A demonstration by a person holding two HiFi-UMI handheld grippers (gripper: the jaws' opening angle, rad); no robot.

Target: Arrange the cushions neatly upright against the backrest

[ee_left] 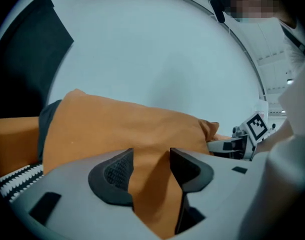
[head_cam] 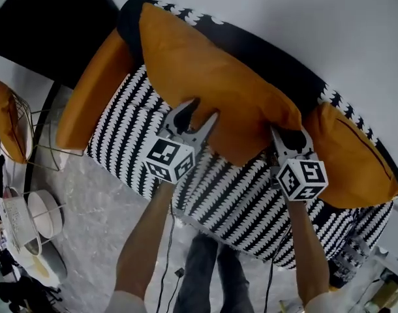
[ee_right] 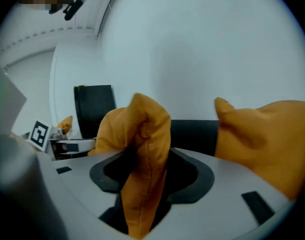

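Three orange cushions lean on a black-and-white patterned sofa [head_cam: 238, 201]. The big middle cushion [head_cam: 212, 77] rests against the dark backrest [head_cam: 277, 60]. My left gripper [head_cam: 194, 117] is at its lower edge. Its jaws stand apart with orange fabric [ee_left: 122, 124] between them, and I see no pressing at the left gripper [ee_left: 151, 159]. My right gripper [head_cam: 290, 139] is at the cushion's right corner. That corner [ee_right: 142, 129] stands loose between the open jaws of the right gripper [ee_right: 147, 166], with dark gaps on both sides. The left cushion [head_cam: 91, 93] and the right cushion [head_cam: 349, 162] flank it.
A wire side table [head_cam: 36, 142] with another orange cushion [head_cam: 6, 126] stands left of the sofa. Round white things [head_cam: 42, 214] sit on the floor near it. A black panel [head_cam: 36, 18] is behind the sofa's left end. The person's legs [head_cam: 205, 272] and cables are in front.
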